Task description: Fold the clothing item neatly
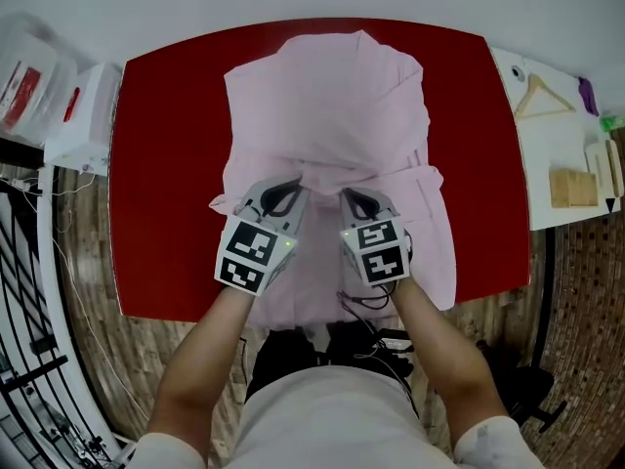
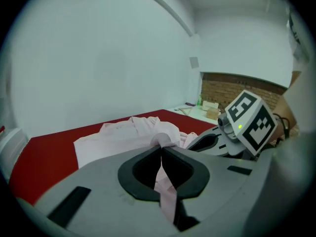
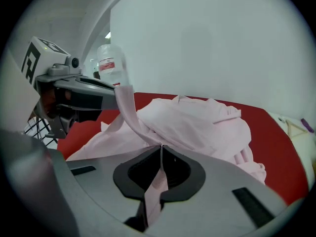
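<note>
Pale pink soft cloth garment (image 1: 332,96) lying rumpled across wide red rectangular table (image 1: 166,164), near part draped over the front edge. Left gripper (image 1: 291,186) pressed together on a pinched fold of pink cloth at mid-garment. Right gripper (image 1: 350,196) just beside it, likewise clamped on a fold. Off to the right, small wooden hanger (image 1: 540,96) on a white surface (image 1: 566,154).

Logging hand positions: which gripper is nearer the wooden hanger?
The right gripper, clamped on the pink garment; the left gripper, also clamped, sits farther from the hanger.
</note>
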